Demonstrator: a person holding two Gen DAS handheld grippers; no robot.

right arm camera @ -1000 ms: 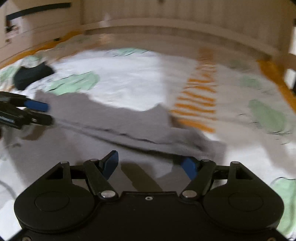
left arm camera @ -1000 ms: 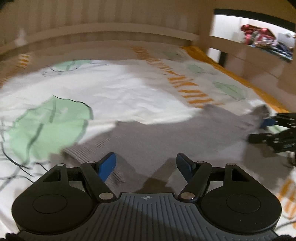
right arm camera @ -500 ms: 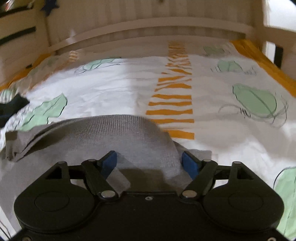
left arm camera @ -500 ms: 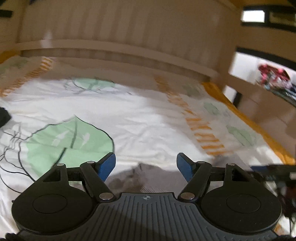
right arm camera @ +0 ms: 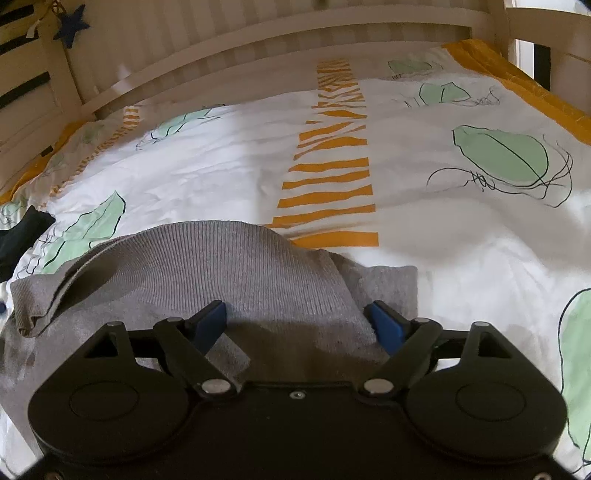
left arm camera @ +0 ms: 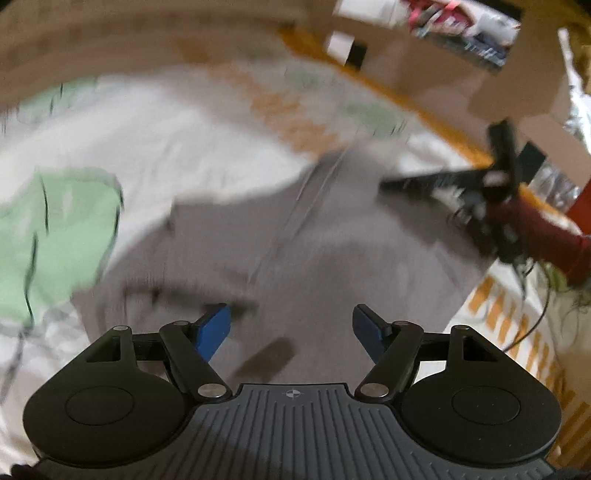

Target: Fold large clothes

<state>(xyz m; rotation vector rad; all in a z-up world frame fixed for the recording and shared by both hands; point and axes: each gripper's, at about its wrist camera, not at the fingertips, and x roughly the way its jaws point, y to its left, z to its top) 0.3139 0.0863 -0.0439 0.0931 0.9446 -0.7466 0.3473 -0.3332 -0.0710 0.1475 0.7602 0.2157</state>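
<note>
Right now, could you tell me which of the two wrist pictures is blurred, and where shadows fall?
Left wrist view: heavy motion blur smears the grey garment and the bedsheet; only the left hand-held gripper is crisp. Right wrist view: sharp, fisheye-bent bed rail, with the right hand-held gripper casting a shadow on the garment.

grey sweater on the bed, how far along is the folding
Done: one ribbed part of the grey sweater already lies folded over its body on the bedsheet. In hand: nothing; the right tool is opening over that fold, the left tool hangs open above the cloth. Left: the remaining folds, since it still spreads wide.
</note>
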